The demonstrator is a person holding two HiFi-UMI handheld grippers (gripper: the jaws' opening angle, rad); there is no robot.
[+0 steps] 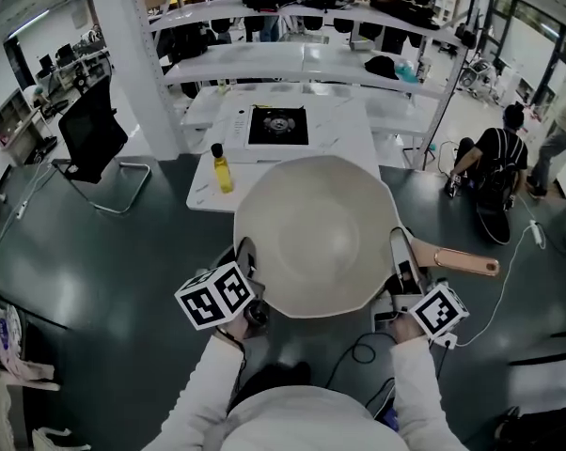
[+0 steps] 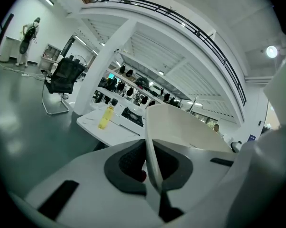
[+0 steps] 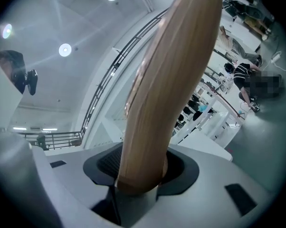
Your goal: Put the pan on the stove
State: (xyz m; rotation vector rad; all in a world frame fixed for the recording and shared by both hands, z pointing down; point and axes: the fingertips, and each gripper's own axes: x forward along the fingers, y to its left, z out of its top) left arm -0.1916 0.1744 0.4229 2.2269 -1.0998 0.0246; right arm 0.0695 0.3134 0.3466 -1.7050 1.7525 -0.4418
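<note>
A large cream pan (image 1: 311, 233) hangs in the air in front of me, held from both sides. My left gripper (image 1: 247, 263) is shut on the pan's left rim (image 2: 151, 148), which runs thin and upright between its pads. On the other side, my right gripper (image 1: 401, 263) is shut on the pan's wooden handle (image 3: 166, 94), whose end (image 1: 468, 264) sticks out to the right. The black stove (image 1: 278, 125) lies on the white table (image 1: 344, 120) beyond the pan; the left gripper view shows the stove (image 2: 132, 117) too.
A yellow bottle (image 1: 223, 170) stands on the table's near left part, between the pan and the stove. White shelving (image 1: 302, 59) rises behind the table. A black chair (image 1: 95, 134) is at the left. A person (image 1: 495, 163) sits on the floor at the right, near cables.
</note>
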